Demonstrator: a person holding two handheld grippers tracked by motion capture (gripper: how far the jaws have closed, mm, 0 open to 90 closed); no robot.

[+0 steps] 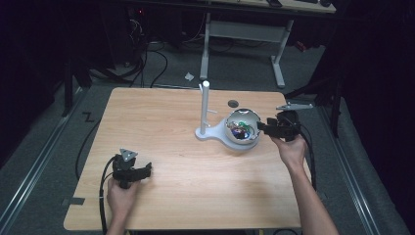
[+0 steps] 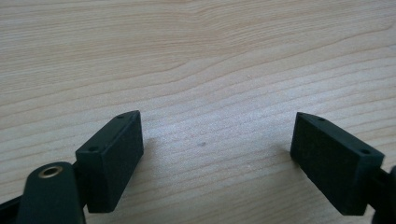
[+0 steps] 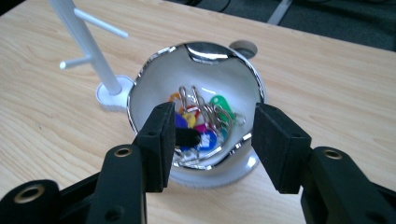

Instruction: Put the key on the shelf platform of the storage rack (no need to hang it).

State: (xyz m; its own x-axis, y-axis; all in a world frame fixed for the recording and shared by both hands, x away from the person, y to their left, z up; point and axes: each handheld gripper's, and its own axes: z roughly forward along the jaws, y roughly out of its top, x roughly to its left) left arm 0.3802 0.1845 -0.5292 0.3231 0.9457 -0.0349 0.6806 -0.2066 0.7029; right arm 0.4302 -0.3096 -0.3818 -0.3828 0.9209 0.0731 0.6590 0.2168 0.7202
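Here, one shiny bowl (image 3: pixel 196 70) of coloured key tags (image 3: pixel 205 126), one white peg stand (image 3: pixel 88 44).

bowl (image 3: pixel 196 60): 1 | stand (image 3: pixel 86 44): 1 (two pegs) | key tags (image 3: pixel 205 121): several, uncountable | tools: 2

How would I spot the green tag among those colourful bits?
Find the white post on the wooden table; beside it sits a shiny bowl. Inside, among metal rings and yellow, purple and blue tags, the green tag lies farthest back, alone in that colour.
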